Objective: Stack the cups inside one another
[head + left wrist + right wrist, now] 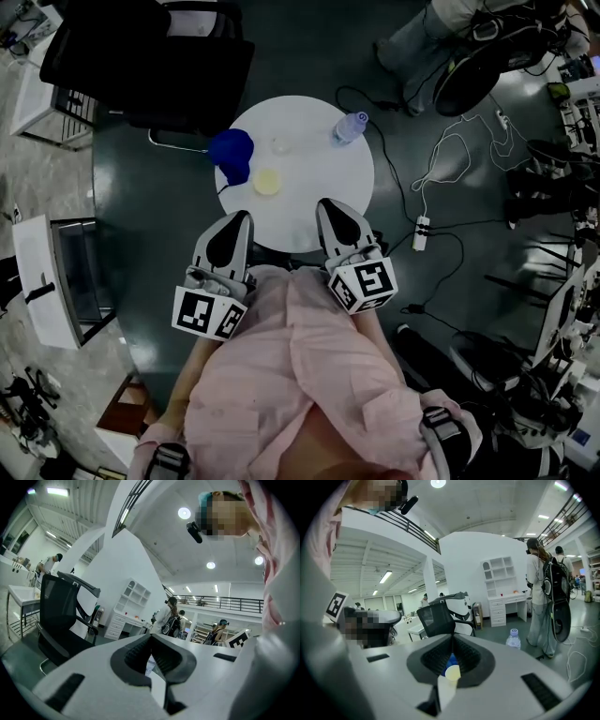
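Three cups stand apart on the round white table [328,169]: a blue cup [232,155] at the left edge, a yellow cup [267,181] to its right and a clear cup [281,145] further back. My left gripper [242,217] and right gripper [326,204] hover side by side at the table's near edge, both shut and holding nothing. In the right gripper view, the yellow cup [452,672] and the blue cup [450,660] behind it show through the slit under the closed jaws of the right gripper [452,638]. The left gripper [151,636] also has its tips together; no cup shows in its view.
A clear water bottle [349,127] stands at the table's far right, also visible as the bottle [513,639]. A black office chair [150,47] sits behind the table on the left. Cables and a power strip [422,230] lie on the floor at right. A person with a backpack [546,597] stands nearby.
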{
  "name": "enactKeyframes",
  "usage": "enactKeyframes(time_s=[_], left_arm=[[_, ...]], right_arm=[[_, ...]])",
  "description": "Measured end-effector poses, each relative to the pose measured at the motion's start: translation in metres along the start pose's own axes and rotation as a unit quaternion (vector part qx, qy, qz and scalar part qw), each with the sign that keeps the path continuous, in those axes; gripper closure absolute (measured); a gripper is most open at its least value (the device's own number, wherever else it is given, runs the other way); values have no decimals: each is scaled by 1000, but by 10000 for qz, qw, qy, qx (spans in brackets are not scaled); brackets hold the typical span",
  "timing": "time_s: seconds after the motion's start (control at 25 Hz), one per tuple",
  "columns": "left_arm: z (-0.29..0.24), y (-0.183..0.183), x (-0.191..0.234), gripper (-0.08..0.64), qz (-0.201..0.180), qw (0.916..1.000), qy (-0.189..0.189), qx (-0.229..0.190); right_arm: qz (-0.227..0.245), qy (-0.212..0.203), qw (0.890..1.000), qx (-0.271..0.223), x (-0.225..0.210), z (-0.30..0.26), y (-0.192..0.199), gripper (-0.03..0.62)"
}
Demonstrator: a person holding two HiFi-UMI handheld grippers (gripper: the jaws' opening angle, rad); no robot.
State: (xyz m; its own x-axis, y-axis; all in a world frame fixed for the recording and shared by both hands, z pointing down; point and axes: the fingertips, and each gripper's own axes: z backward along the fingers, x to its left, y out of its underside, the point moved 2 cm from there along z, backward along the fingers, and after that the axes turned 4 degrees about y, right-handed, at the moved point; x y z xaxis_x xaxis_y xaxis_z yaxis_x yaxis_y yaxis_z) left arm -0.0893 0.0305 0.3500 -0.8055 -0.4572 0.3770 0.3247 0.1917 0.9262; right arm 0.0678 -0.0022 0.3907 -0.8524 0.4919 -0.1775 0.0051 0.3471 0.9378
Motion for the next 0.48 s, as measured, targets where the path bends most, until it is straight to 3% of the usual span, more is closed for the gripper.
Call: enactKeyframes(time_s=[0.48], left_arm=[[-2, -18, 33, 541, 89, 9988, 422, 231]], right_arm=[[-234, 531, 9982, 136, 10, -22, -2, 557]])
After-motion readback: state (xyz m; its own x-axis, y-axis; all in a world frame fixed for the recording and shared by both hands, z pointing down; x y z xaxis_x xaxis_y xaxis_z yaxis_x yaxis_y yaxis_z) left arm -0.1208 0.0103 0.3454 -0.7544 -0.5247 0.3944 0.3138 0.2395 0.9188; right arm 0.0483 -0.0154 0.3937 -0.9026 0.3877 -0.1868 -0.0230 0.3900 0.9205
